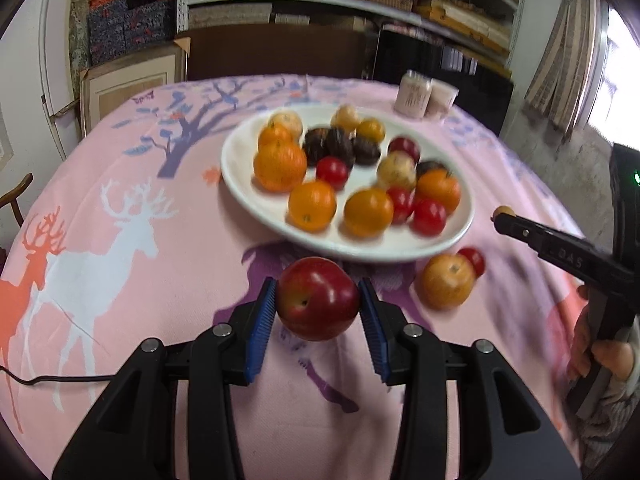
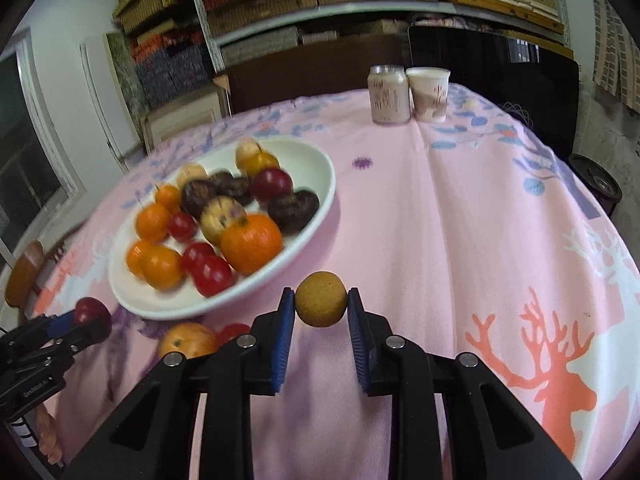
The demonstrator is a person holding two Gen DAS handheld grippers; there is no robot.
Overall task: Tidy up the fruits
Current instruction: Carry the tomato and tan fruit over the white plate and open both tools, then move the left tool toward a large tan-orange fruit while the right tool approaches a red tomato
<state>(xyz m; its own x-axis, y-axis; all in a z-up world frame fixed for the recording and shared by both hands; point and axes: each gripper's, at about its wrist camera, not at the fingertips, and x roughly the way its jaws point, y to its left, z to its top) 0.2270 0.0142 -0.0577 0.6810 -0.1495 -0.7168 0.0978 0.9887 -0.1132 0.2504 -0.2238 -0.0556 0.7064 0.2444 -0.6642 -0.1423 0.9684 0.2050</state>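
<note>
Gripping a glossy red apple (image 1: 318, 298) between their blue pads, the left tongs (image 1: 319, 300) hold it just short of the near rim of the white oval plate (image 1: 248, 192) heaped with oranges, small red fruits and dark ones. The right tongs (image 2: 321, 305) are clamped on a small round tan fruit (image 2: 321, 305), seemingly above the pink deer-print worktop (image 2: 440, 220). A blurred orange-yellow apple (image 1: 446, 286) lies beside the plate.
</note>
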